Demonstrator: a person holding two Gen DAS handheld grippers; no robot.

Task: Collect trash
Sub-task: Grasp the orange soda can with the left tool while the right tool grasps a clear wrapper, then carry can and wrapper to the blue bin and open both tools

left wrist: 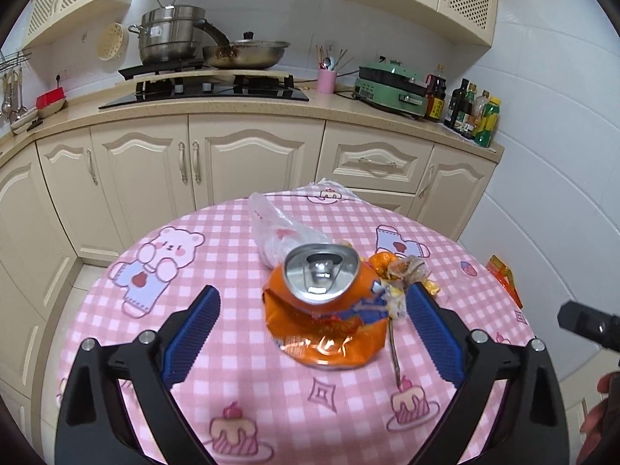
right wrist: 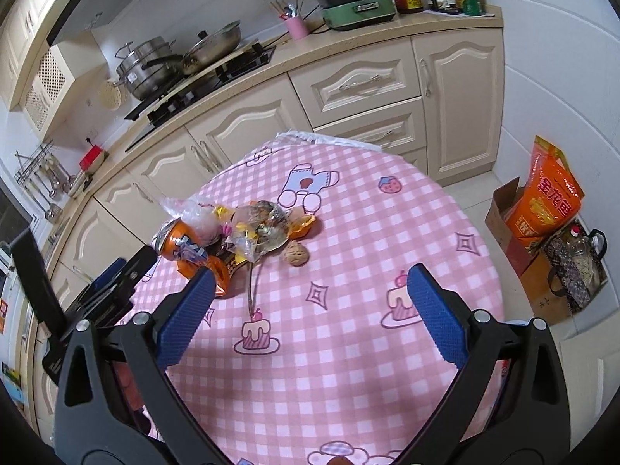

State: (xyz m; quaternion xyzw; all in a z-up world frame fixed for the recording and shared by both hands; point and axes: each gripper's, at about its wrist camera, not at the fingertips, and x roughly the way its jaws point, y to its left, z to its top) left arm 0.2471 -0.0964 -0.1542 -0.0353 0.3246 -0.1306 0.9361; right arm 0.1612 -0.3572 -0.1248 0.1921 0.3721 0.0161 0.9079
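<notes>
Crushed orange aluminium drink can lies on the pink checked round surface, between the released jaws of the left gripper; right gripper jaws released, empty.

One crushed orange can lying on tabletop. One clear plastic bag lying behind it. One walnut sitting nearby. One thin twig lying alongside. Crumpled wrappers forming one pile, exact number unclear. Two pots standing on stove, one lidded pan sitting beside them. One pink cup holding utensils. One green cooker sitting on counter. Bottles clustering, roughly six.
</notes>
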